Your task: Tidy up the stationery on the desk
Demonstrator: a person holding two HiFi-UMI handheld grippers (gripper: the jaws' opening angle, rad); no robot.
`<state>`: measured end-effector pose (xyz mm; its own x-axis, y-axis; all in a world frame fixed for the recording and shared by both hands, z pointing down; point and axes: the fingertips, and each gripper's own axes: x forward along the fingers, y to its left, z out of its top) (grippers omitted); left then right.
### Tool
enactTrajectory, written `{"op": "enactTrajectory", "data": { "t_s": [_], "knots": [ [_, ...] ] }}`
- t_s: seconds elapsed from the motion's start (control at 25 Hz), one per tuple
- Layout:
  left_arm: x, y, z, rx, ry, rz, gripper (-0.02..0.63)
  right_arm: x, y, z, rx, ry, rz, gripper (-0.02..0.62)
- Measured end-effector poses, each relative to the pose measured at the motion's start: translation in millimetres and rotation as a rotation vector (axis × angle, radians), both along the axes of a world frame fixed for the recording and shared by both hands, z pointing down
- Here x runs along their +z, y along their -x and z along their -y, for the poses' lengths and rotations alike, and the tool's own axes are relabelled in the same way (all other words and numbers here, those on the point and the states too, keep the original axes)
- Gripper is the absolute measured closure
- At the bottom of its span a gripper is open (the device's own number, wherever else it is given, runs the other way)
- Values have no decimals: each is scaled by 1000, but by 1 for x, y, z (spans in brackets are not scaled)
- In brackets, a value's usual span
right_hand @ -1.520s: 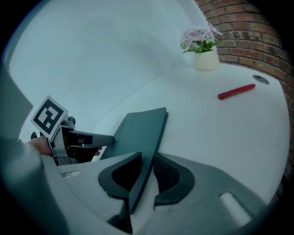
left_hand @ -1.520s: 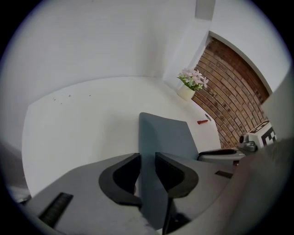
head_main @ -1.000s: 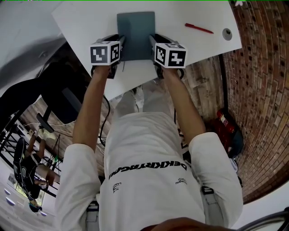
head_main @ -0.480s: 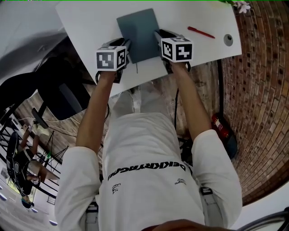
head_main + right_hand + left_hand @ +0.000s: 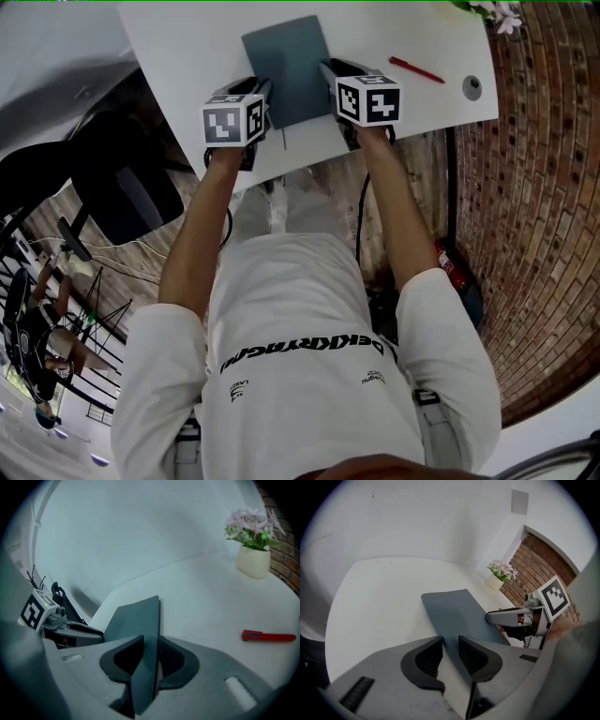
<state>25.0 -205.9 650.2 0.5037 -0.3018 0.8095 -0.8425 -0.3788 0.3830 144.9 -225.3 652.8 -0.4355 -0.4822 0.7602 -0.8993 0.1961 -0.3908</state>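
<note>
Notebook (image 5: 286, 66), grey-blue and closed, lay near the front edge of the white tabletop (image 5: 187, 47) in the head view. The person's arms reached down to it from either side. The left gripper (image 5: 265, 89) took its near left corner and the right gripper (image 5: 326, 67) its right edge, probably so that the wide, flat cover could be carried level and not droop from one corner. A red pen (image 5: 416, 68) lay well apart to the right, and beyond it was a round cable hole (image 5: 472, 89). Neither was in the way.

In the left gripper view, the notebook's edge ran straight between the two dark pads, which were clamped on it. Its far part looked to rest on the tabletop. The other gripper showed at the opposite edge, and a small pot of flowers (image 5: 494, 582) stood at the back by the brick wall.

In the right gripper view, the notebook stood on edge in the jaws. The jaws had just been opening, yet the cover filled the gap and the pads appeared to press on both faces. The pen lay to the right on bare tabletop, probably the next item to tidy. Nothing blocked a lift.
</note>
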Motion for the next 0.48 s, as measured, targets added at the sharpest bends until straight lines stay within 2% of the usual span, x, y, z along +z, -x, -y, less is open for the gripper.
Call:
{"op": "enactTrajectory", "data": {
  "t_s": [0.28, 0.48],
  "knots": [
    [-4, 1, -2, -9, -12, 10, 503, -2, -1, -3, -8, 6, -2, 497],
    [-21, 0, -2, -8, -87, 32, 503, -23, -9, 1, -18, -67, -49, 485]
  ]
}}
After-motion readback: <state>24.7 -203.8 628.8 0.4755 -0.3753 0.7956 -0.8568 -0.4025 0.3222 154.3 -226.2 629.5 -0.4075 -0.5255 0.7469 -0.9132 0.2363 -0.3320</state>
